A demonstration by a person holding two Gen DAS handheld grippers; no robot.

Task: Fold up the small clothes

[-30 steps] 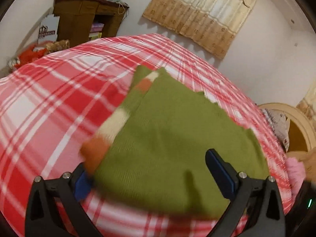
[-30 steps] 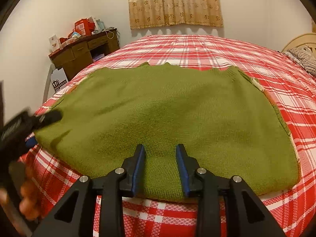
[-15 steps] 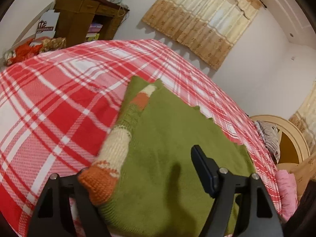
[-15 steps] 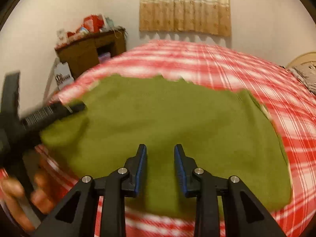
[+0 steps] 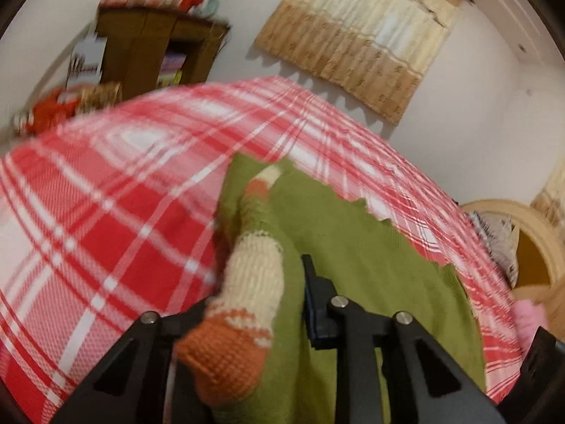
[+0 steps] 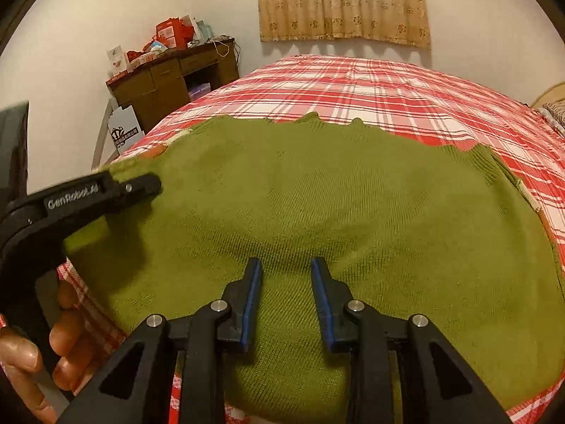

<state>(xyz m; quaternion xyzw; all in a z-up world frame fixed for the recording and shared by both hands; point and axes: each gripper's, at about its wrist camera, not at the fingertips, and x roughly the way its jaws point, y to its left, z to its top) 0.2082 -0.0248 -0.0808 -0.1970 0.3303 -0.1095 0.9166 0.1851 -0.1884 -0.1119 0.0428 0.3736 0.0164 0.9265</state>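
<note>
A green knitted sweater [image 6: 317, 212] lies spread out flat on a bed with a red and white checked bedspread [image 6: 370, 84]. It fills most of the near part of the bed, right in front of both sets of fingers.

The left gripper [image 5: 261, 304] has the sweater's sleeve [image 5: 250, 282] between its fingers — the sleeve is striped in green, cream and orange, and its orange cuff sits closest to the camera. The right-hand finger [image 5: 317, 304] with its blue pad is just beside the sleeve; the other finger is mostly hidden behind the cuff. The fingers look closed on the sleeve. The sleeve runs forward from the fingers along the edge of the green sweater body.

The right gripper [image 6: 286, 293] hangs over the near edge of the sweater. Its fingers [image 6: 252, 296] are apart, with bare green knit showing between them, and they hold nothing.

In the right wrist view the left gripper [image 6: 137, 187] reaches in over the sweater's corner, off to the left of the right fingers, held by a bare hand [image 6: 49, 349].

Far beyond the fingers stand a brown wooden desk [image 6: 169, 81] and a tan curtain [image 6: 342, 3].
</note>
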